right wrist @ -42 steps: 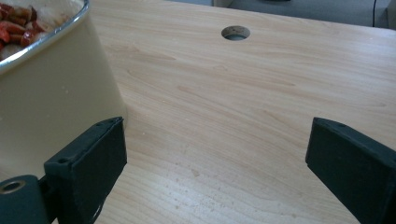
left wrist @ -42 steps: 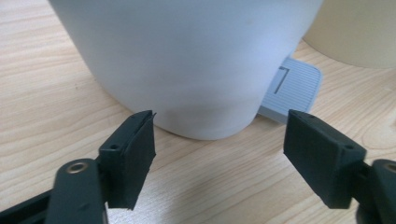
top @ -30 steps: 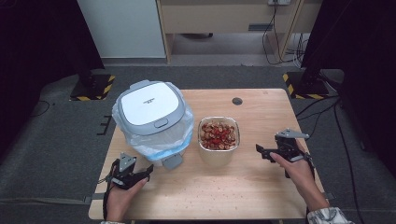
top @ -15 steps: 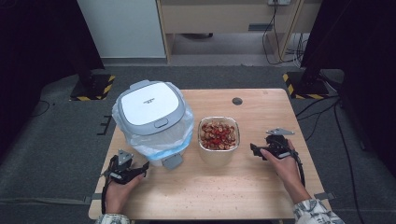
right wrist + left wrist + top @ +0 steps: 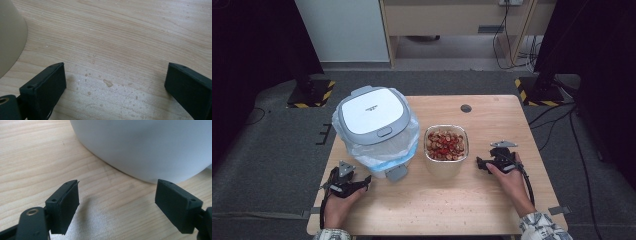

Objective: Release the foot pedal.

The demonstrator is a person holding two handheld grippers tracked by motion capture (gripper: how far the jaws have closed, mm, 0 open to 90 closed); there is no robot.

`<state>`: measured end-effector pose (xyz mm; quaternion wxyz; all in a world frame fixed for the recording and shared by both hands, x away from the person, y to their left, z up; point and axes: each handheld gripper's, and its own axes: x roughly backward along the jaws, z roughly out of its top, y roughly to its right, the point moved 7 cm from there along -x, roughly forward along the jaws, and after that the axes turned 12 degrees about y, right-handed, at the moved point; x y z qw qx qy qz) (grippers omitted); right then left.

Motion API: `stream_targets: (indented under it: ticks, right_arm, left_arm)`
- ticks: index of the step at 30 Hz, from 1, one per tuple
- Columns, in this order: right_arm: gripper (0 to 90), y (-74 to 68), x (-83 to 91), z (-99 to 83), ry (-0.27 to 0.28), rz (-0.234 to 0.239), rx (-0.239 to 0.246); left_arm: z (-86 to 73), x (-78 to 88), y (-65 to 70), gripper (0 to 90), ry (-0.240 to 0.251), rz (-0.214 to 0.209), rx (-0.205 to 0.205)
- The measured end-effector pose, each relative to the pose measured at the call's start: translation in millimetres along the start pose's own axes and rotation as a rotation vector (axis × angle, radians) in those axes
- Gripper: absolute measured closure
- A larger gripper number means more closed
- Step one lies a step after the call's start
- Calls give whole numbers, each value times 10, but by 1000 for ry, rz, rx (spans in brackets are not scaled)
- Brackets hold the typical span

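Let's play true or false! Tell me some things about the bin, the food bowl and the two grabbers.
1. The bin has its lid shut. True.
2. The bowl is empty. False: it holds red and brown food.
3. The right gripper is squeezing the bowl. False: its jaws stand open beside the bowl, nothing between them.
4. The left gripper is open, near the bin's base. True.
5. The bowl sits left of the bin. False: it sits on its right.
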<state>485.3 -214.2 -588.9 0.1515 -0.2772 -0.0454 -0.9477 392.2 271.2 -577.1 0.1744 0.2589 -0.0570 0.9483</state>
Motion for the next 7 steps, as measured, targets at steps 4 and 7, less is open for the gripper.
stream_targets:
  ticks: [4,7]
  right_arm:
    - [12,-52,8,-13,-8,-9,-5]
    - [12,-52,7,-13,-8,-9,-5]
  left_arm:
    - [-43,-10,10,175,-24,-8,-9]
    - [-50,-10,9,169,-17,-10,-7]
